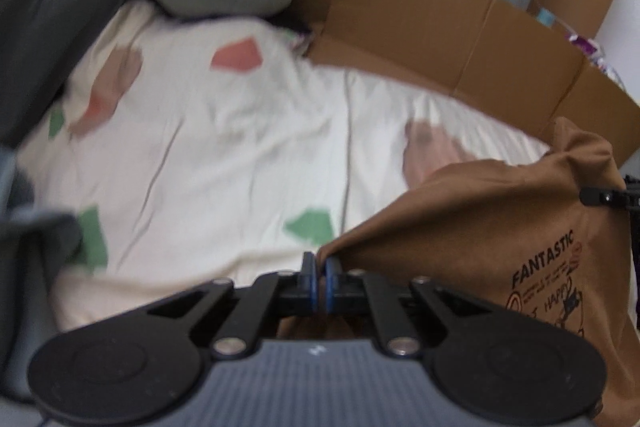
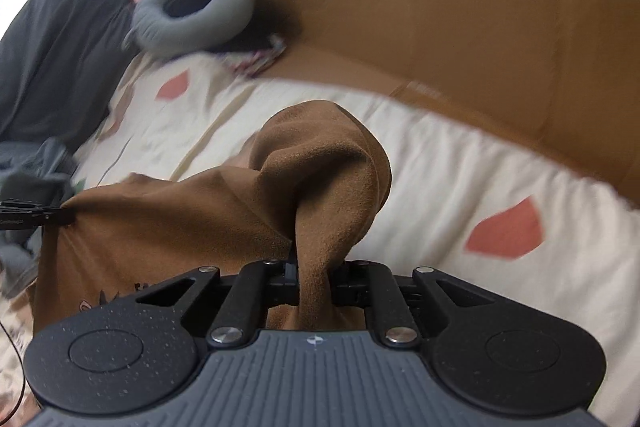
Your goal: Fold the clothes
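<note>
My left tool (image 1: pixel 320 269) was clamped shut on an edge of the brown cotton T-shirt with black "FANTASTIC" print (image 1: pixel 500 227), its blue-edged fingers (image 1: pixel 330 273) pressed together with the cloth bunched between them. From there the shirt spread out toward 3 o'clock in the left wrist view, hanging slack with the printed side facing me. My right tool (image 2: pixel 314 277) was also closed on the same shirt (image 2: pixel 320 163); a thick fold of the fabric rose out of its jaws toward 12 o'clock and drooped over. In the right wrist view the shirt stretched away to 9 o'clock, where the tip of my left tool pinched its far edge. The shirt was held up over the cream bedsheet with red and green patches (image 1: pixel 224 147). At 12 o'clock stood a brown cardboard wall (image 2: pixel 440 7), and toward 11 o'clock lay a grey ring-shaped cushion (image 2: pixel 192 23) beside a dark grey pillow (image 2: pixel 52 47).
</note>
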`<state>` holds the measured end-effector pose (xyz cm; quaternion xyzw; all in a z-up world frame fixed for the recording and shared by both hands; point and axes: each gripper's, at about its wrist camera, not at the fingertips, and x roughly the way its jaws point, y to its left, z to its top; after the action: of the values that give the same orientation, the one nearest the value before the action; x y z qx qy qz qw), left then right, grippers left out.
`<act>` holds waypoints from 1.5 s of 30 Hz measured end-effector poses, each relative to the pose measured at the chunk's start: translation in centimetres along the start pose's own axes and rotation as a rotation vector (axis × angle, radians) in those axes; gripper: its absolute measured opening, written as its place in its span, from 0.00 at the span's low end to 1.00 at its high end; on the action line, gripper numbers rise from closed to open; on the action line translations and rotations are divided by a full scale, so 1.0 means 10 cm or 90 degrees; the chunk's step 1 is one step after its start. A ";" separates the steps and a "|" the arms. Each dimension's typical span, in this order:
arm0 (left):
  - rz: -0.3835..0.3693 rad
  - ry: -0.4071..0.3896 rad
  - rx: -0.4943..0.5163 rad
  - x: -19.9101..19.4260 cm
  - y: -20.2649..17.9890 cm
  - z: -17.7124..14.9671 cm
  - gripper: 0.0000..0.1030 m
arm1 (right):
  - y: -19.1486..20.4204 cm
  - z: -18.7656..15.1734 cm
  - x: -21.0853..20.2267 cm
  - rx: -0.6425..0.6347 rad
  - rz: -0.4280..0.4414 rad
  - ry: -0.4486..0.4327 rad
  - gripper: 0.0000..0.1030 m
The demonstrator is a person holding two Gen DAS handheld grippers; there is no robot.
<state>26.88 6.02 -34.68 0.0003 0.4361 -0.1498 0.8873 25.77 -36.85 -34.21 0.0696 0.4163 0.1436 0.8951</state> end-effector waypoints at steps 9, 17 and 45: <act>0.002 -0.052 0.026 0.36 -0.19 0.51 0.04 | -0.19 0.28 0.08 -0.006 -0.077 -0.015 0.10; 0.015 0.007 0.040 0.75 -0.39 0.56 0.14 | -0.39 0.30 0.29 -0.002 -0.134 0.011 0.26; 0.047 0.024 0.062 0.68 -0.54 0.09 0.28 | -0.30 -0.17 0.18 -0.047 -0.158 0.020 0.38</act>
<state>30.05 -1.07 -38.62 0.0625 0.4446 -0.1380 0.8828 26.21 -39.13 -37.38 -0.0180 0.4304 0.0479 0.9012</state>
